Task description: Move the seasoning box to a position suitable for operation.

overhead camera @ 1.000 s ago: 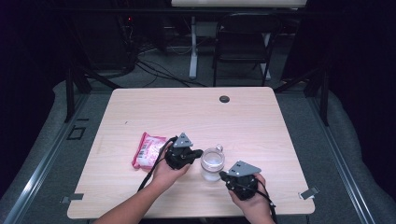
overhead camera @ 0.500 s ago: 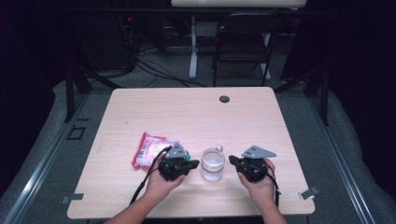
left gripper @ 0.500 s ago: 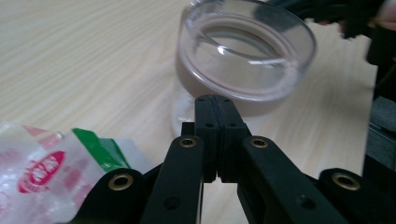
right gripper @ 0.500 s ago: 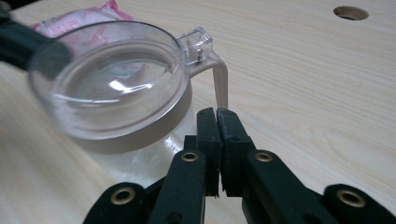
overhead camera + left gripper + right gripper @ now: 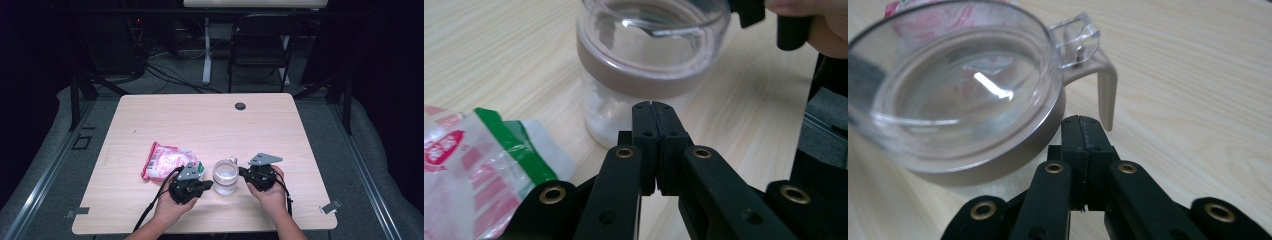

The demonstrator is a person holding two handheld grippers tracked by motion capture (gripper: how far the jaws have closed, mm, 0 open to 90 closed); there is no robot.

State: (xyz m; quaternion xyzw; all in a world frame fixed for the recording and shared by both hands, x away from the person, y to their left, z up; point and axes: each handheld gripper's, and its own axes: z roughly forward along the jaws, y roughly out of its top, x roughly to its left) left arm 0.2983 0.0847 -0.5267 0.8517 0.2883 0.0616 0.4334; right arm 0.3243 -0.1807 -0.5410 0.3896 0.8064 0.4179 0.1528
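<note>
1. The desk is carrying everything, and its light wood top is looking smooth, so a hard container is likely sliding on it easily when pushed.
2. The pink snack bag is lying flat just beside the left hand-held gripper — soft and crinkly, not needing care.
3. The jar is standing upright near the front edge of the desk, between the two grippers. It is looking like clear stiff plastic with a brown band and a clear lid, with a little white powder at the bottom, so I am judging it light, slippery and easy to tip.
4. The left hand-held gripper is staying clenched on nothing, its tips just beside the jar wall.
5. The right hand-held gripper is also clenched and empty, sitting close under the brown band.
6. The small brown latch at the lid hinge is probably the best place to take hold — or the band, which is less slippery than the clear wall.
</note>
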